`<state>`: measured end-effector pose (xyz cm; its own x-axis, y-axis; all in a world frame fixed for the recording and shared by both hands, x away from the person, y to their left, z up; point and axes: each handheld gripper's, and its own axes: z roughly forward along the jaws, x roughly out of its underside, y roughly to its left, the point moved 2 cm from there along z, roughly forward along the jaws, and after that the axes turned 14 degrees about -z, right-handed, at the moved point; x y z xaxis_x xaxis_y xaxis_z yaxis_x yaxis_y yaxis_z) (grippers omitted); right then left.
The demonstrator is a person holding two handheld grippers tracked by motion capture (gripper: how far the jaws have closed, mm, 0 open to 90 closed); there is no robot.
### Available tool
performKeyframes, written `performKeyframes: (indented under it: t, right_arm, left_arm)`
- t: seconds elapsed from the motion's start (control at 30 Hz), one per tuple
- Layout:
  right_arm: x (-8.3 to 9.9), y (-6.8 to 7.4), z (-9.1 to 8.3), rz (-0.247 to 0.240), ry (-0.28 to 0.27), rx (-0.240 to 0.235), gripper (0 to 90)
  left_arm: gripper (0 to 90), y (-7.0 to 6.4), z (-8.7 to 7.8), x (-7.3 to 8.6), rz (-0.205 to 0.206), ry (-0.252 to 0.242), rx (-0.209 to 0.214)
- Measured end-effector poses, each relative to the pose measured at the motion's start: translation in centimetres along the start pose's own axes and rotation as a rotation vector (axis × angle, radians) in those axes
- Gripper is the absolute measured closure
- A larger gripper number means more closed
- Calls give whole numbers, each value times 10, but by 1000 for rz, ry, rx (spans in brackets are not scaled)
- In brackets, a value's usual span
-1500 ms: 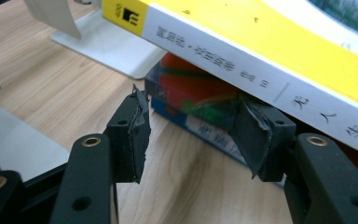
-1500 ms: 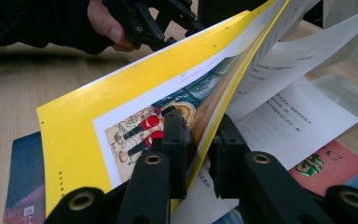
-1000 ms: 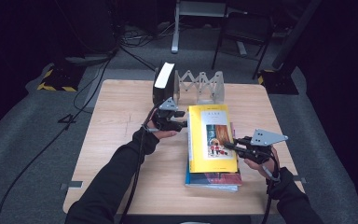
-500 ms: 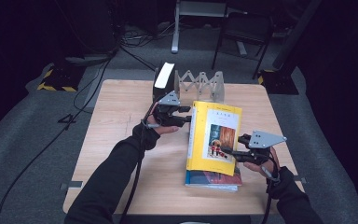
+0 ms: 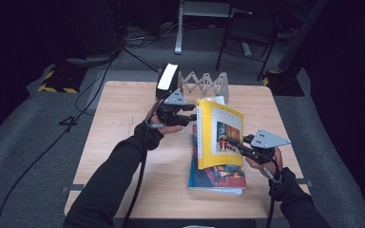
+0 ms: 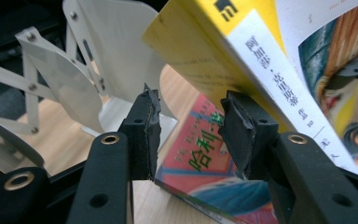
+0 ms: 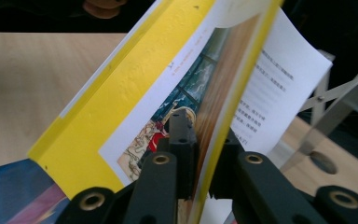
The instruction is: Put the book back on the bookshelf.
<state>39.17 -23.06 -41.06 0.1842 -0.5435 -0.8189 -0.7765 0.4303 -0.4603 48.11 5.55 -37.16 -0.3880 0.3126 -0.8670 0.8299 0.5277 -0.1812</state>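
Right gripper is clamped on the front cover edge of the yellow glossy paperback book, holding it tilted nearly upright above the blue-covered book lying flat on the wooden table. Left gripper stands apart at the spine, unclosed. Risk: the thin cover may bend or slip, dropping the paperback short of the grey metal accordion rack.

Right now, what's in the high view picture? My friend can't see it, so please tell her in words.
Two hand-held grippers tip a yellow book upright over a blue book on a wooden table. The right gripper pinches its cover; the left gripper sits open at its spine, by a metal folding rack.
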Motion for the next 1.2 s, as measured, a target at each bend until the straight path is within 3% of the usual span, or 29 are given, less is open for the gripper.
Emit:
performKeyframes:
  t: [0.03,0.2,0.3,0.37,0.57,0.87,1.1,1.2]
  right_arm:
    - [0,0,0,0,0,0,832]
    - [-2,-5,1,4,-30,94,870]
    - [1,-1,-2,11,-45,105,873]
    - [6,6,-6,15,-53,110,875]
    - [11,15,-16,3,-57,102,876]
    - [13,18,-20,0,-61,89,876]
    - [13,21,-23,-3,-61,84,876]
    - [13,22,-24,-2,-61,80,876]
  left_arm:
    - [565,0,0,0,0,0,0]
    - [565,-3,-7,-9,-11,-48,19]
    - [563,-11,-11,-7,-17,-82,55]
    - [516,-18,-13,-3,-14,-108,77]
    - [452,-32,-14,10,8,-116,66]
    - [366,-43,-14,48,51,-13,47]
    - [316,-63,0,78,69,91,82]
    - [310,-67,7,83,69,108,93]
